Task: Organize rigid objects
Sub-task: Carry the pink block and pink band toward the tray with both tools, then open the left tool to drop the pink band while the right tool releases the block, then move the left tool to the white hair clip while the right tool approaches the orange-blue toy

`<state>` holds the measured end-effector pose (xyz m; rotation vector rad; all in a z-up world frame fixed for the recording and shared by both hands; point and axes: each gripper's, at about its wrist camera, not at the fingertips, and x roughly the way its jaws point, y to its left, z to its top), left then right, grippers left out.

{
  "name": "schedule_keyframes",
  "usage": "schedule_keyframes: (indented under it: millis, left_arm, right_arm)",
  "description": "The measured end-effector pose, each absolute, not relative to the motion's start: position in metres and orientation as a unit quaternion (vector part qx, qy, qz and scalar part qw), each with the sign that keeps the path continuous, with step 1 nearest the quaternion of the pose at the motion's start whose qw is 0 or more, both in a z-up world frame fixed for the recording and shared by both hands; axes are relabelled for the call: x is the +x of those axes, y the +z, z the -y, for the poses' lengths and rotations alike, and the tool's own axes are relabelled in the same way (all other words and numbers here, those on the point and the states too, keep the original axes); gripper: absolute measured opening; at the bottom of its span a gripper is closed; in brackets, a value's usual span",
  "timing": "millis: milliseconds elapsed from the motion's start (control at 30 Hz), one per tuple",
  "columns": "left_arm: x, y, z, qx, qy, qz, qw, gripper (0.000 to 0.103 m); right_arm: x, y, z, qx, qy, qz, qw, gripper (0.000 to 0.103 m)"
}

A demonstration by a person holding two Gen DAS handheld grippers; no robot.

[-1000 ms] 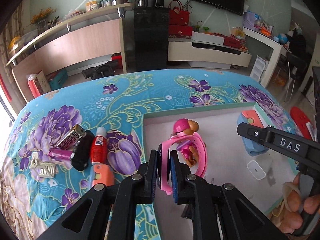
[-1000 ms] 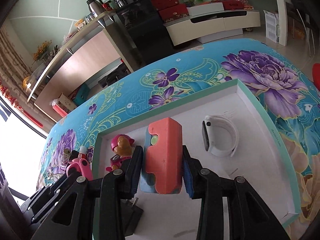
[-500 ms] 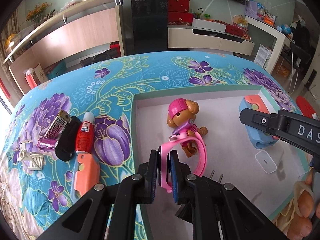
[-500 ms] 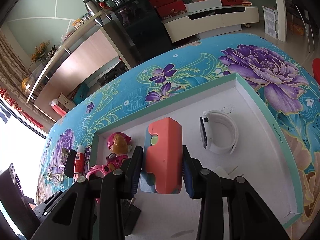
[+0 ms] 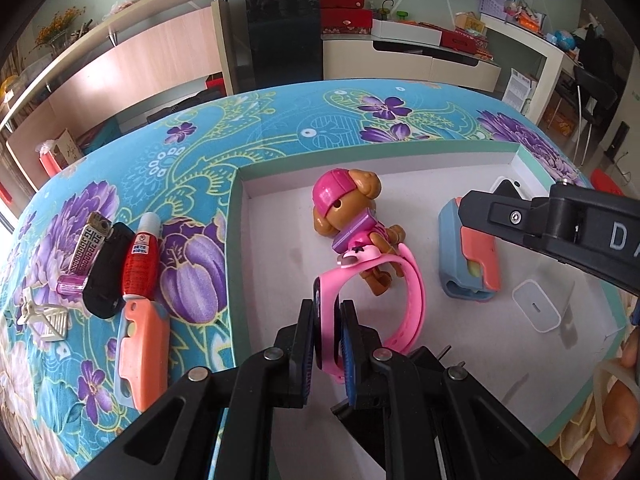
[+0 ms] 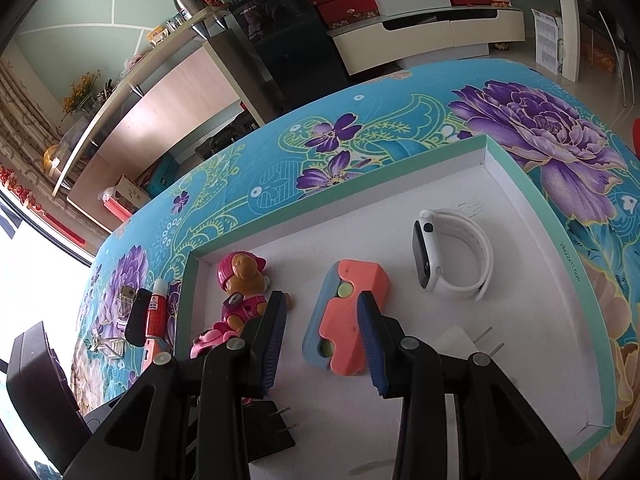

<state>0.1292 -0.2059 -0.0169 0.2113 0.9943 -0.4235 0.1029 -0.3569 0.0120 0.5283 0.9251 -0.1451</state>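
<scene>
My left gripper (image 5: 327,334) is shut on a pink watch (image 5: 400,300) and holds it over the white tray (image 5: 440,160), just in front of a toy dog with a pink cap (image 5: 348,216). My right gripper (image 6: 322,340) is open; the orange-and-blue block (image 6: 344,316) lies on the tray floor between its fingers, free of them. The block also shows in the left wrist view (image 5: 468,256). A white watch (image 6: 452,256) lies to the block's right.
On the floral cloth left of the tray lie an orange-and-blue block (image 5: 140,352), a red tube (image 5: 140,256), a black object (image 5: 106,268), a patterned lighter (image 5: 86,246) and a white clip (image 5: 44,316). A white charger (image 5: 536,308) and a black plug (image 6: 272,428) sit in the tray.
My right gripper has opened and let go of the orange-and-blue block, which now rests on the tray. My left gripper has carried the pink watch further over the tray.
</scene>
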Motion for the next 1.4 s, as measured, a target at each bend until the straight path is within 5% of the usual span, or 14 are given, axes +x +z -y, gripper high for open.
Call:
schedule_keyframes:
  millis: [133,200,267,467,700,933,1000,1400]
  left_arm:
    - [0.127,-0.010,0.205,0.097,-0.210,-0.472,0.851,0.021]
    - [0.124,-0.003,0.204,0.095,-0.215,-0.467,0.852,0.048]
    - [0.122,0.004,0.202,0.087,-0.220,-0.462,0.855,0.057]
    - [0.127,0.025,0.179,0.062,-0.201,-0.444,0.871,0.057]
    - [0.147,0.033,0.125,0.019,-0.113,-0.435,0.893,0.076]
    - [0.159,0.029,0.071,-0.024,-0.037,-0.437,0.898,0.092]
    - [0.160,0.029,0.057,-0.033,-0.015,-0.435,0.900,0.100]
    - [0.158,0.029,-0.020,-0.078,0.102,-0.417,0.900,0.103]
  right_arm:
    - [0.102,0.017,0.356,0.249,-0.070,-0.436,0.862,0.038]
    - [0.101,0.022,0.355,0.245,-0.070,-0.431,0.866,0.038]
    - [0.101,0.026,0.353,0.241,-0.071,-0.426,0.869,0.038]
    - [0.101,0.034,0.347,0.228,-0.073,-0.418,0.876,0.038]
    - [0.112,0.033,0.325,0.203,-0.062,-0.432,0.876,0.039]
    - [0.121,0.034,0.298,0.172,-0.061,-0.439,0.880,0.058]
    - [0.124,0.035,0.288,0.162,-0.054,-0.439,0.882,0.071]
    - [0.137,0.040,0.217,0.111,0.015,-0.428,0.897,0.085]
